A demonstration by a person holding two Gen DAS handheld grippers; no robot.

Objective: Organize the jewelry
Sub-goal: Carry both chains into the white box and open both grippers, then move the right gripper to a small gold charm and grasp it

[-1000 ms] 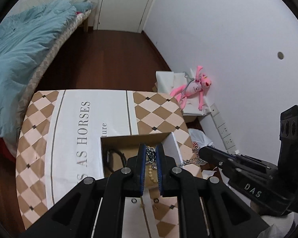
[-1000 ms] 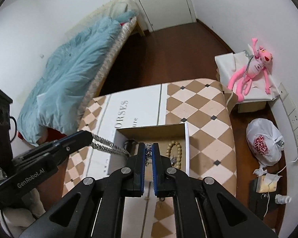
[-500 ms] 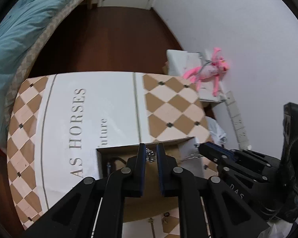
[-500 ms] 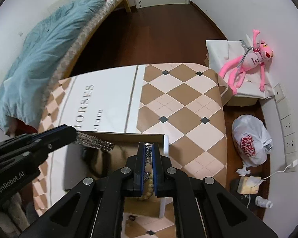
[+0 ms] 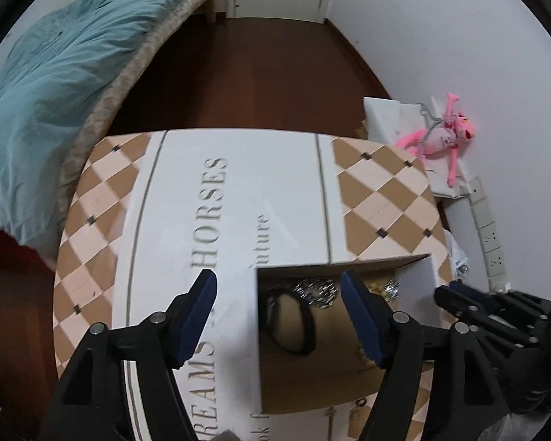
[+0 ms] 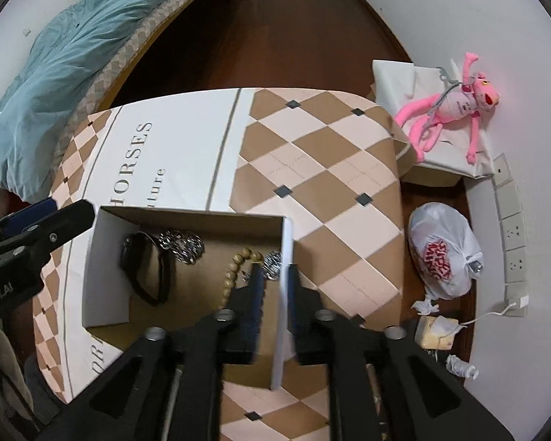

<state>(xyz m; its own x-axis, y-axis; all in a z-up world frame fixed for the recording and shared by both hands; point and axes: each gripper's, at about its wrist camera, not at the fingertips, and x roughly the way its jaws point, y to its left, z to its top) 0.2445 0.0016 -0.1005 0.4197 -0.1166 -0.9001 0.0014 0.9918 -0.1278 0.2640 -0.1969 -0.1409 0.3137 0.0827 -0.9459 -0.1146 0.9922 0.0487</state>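
Note:
An open cardboard box [image 6: 106, 305] sits on the patterned table [image 6: 312, 169]. Inside lie a black watch [image 6: 147, 268], a silver chain [image 6: 182, 244], a wooden bead bracelet [image 6: 235, 275] and a second silver piece [image 6: 272, 262]. My left gripper [image 5: 277, 308] is open and empty, its fingers straddling the box's left wall [image 5: 251, 330]; the watch [image 5: 294, 321] and chain [image 5: 314, 290] show between them. My right gripper [image 6: 275, 283] has its jaws narrowly apart on either side of the box's white right wall [image 6: 284, 294], holding nothing.
A bed with a blue duvet [image 6: 66, 58] stands left. Right of the table are a pink plush toy [image 6: 455, 110] on a white box, a white plastic bag [image 6: 444, 257], wall sockets [image 6: 510, 228] and small litter on the dark floor.
Both grippers were shut on the silver chain, stretched between them. They have opened and the chain now lies in the box. Both grippers have lowered to the box walls.

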